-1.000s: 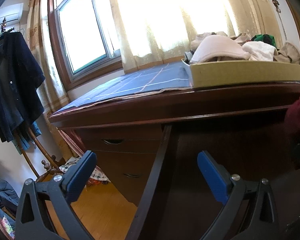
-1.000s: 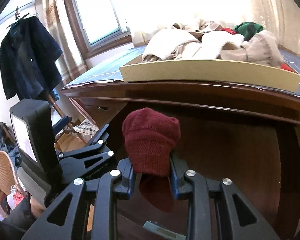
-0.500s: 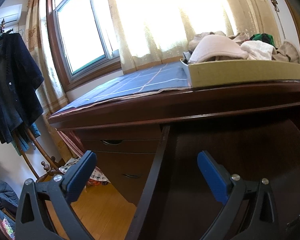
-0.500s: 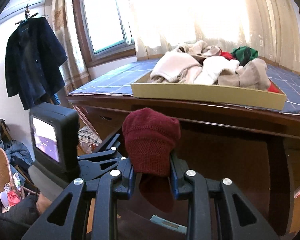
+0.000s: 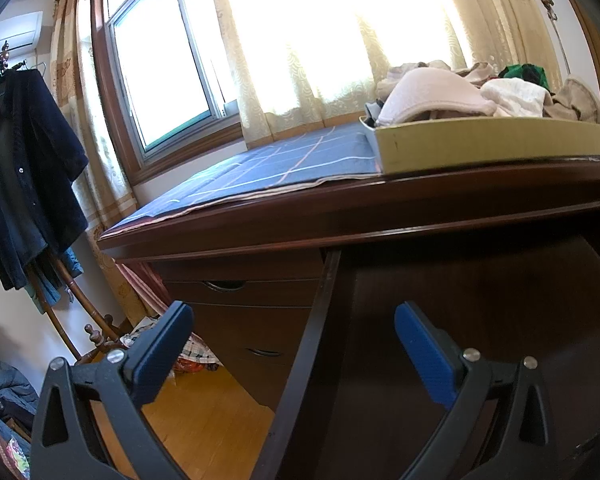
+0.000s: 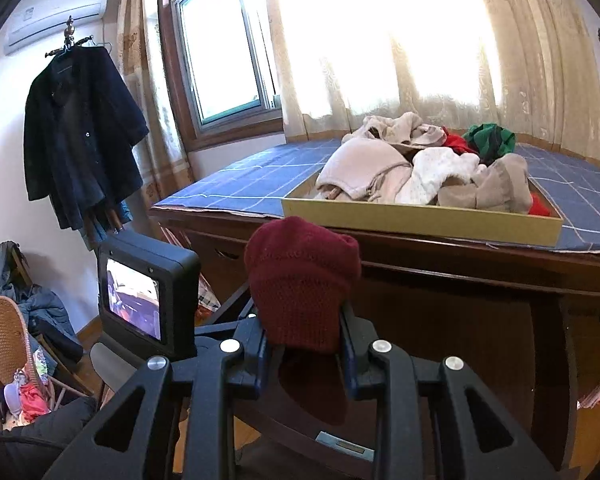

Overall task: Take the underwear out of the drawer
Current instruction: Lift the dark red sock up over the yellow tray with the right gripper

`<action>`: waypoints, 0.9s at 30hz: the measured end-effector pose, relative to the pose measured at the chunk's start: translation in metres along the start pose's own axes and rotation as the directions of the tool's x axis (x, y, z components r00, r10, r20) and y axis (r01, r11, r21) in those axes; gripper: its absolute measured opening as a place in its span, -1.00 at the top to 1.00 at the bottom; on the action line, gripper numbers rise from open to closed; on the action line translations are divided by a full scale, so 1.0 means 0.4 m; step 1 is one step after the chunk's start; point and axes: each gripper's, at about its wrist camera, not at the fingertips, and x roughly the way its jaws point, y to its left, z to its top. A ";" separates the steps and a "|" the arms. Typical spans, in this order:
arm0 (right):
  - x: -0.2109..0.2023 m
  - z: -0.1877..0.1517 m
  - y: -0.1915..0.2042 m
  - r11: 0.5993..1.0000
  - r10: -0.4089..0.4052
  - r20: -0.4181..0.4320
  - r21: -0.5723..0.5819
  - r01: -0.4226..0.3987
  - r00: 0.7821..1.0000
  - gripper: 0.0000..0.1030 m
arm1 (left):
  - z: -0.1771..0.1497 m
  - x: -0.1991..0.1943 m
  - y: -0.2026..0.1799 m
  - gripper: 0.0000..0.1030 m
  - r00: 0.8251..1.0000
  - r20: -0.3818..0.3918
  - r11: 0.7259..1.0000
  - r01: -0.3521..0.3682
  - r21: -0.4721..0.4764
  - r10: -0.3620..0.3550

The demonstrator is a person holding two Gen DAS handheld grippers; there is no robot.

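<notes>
Desk edge (image 6: 460,256) overhangs the open drawer (image 5: 480,320); tray (image 6: 420,220) crowds the top.

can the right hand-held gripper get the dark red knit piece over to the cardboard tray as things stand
Probably yes: the right hand-held gripper, shut on the dark red knit piece, sits in front of the cardboard tray, slightly below its rim, with nothing between.

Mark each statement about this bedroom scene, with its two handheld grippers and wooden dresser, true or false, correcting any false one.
1. The right gripper is shut on a dark red knitted garment. True.
2. The left gripper clamps a white cloth. False: its jaws stand open with nothing between them.
3. The shallow yellow cardboard tray on the dresser is empty. False: it holds piled clothes.
4. A dark navy coat hangs near the window. True.
</notes>
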 end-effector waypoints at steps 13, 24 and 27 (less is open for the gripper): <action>-0.026 0.060 -0.027 0.999 0.018 0.038 0.039 -0.020 0.999 0.41 | 0.000 0.000 -0.002 -0.99 1.000 -0.001 1.000 0.000 0.000 0.000; -0.013 0.142 -0.035 0.998 0.037 0.069 0.047 -0.040 0.997 0.41 | 0.001 0.001 -0.003 -0.99 1.000 -0.002 1.000 0.002 0.002 -0.002; 0.005 0.169 -0.031 0.998 0.039 0.076 0.041 -0.042 0.996 0.41 | 0.001 0.001 -0.003 -0.99 1.000 -0.003 1.000 0.002 0.001 -0.002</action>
